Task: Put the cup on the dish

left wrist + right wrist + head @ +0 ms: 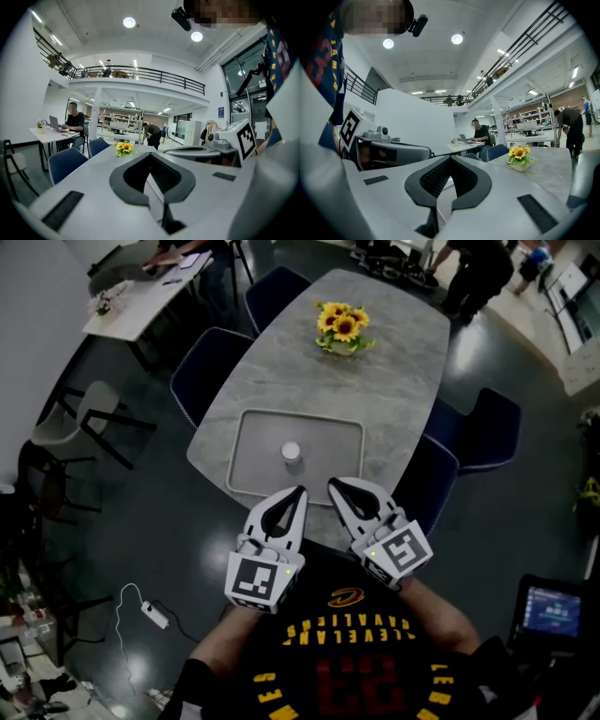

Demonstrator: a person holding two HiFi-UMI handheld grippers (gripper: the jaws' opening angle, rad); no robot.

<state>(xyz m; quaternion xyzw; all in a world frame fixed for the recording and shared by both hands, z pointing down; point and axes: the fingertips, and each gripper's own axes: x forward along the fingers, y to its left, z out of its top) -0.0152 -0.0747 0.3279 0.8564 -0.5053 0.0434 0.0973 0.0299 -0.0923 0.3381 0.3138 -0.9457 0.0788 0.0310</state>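
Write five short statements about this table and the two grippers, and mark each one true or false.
1. The cup stands inside the grey rectangular tray. True.
2. The left gripper is closed on the cup. False: its jaws are together with nothing between them, and the cup stands apart from it.
3. The sunflowers stand on the table, beyond the tray. True.
4. The right gripper has its jaws wide apart. False: they are together and empty.
5. Blue chairs stand along the table's sides. True.
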